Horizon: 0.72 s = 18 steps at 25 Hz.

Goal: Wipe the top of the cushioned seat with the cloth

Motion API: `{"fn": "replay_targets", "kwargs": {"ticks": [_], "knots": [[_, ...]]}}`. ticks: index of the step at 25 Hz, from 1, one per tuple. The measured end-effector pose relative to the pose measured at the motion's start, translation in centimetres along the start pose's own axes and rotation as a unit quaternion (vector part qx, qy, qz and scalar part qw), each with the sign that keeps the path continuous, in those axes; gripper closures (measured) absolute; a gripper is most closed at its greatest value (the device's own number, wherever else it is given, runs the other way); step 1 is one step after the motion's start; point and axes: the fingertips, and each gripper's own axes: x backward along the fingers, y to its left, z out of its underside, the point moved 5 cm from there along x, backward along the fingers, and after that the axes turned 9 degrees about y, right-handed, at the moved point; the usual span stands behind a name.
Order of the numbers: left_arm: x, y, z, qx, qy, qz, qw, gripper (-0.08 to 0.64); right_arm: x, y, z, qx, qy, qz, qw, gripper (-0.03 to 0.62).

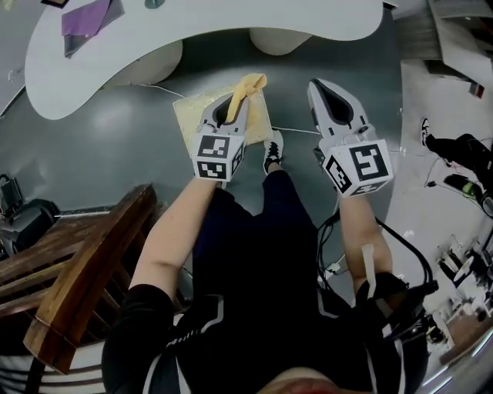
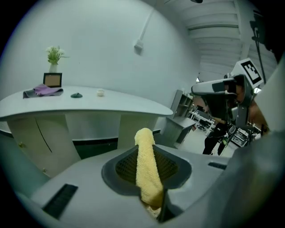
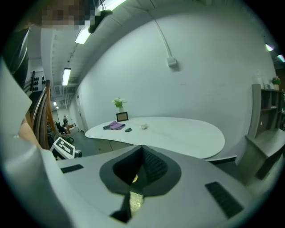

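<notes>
A pale yellow square cushioned seat stands on the grey floor in front of my feet, in the head view. My left gripper hovers over its middle, shut on a yellow terry cloth whose end sticks out past the jaw tips. In the left gripper view the cloth runs as a rolled strip between the shut jaws of the left gripper. My right gripper is held to the right of the seat, over bare floor, shut on nothing.
A white curved table on round pedestals stands just beyond the seat, with a purple cloth on it. A wooden frame rises at my left. Cables and gear lie at the right. My shoe is beside the seat.
</notes>
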Motion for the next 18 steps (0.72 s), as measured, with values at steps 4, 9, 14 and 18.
{"fn": "replay_targets", "kwargs": {"ticks": [4,9,14,18], "knots": [[-5.5,0.7,4.0,0.020,0.040,-0.018,0.9988,0.489,-2.5,-1.9,3.4,-0.009,0.022,0.003,1.000,0.586],[-10.6,1.3,7.5,0.048,0.063,-0.025,0.9966,0.489,-5.4,-2.5,6.6,0.007,0.043,-0.030,0.999,0.586],[-15.1,2.0,10.8,0.078,0.085,-0.036,0.9927,0.489,-7.5,-3.6,9.9,0.004,0.059,-0.049,0.997,0.586],[-17.8,2.8,13.0,0.078,0.102,-0.048,0.9905,0.489,-9.0,-4.5,12.4,-0.006,0.063,-0.051,0.997,0.586]]}}
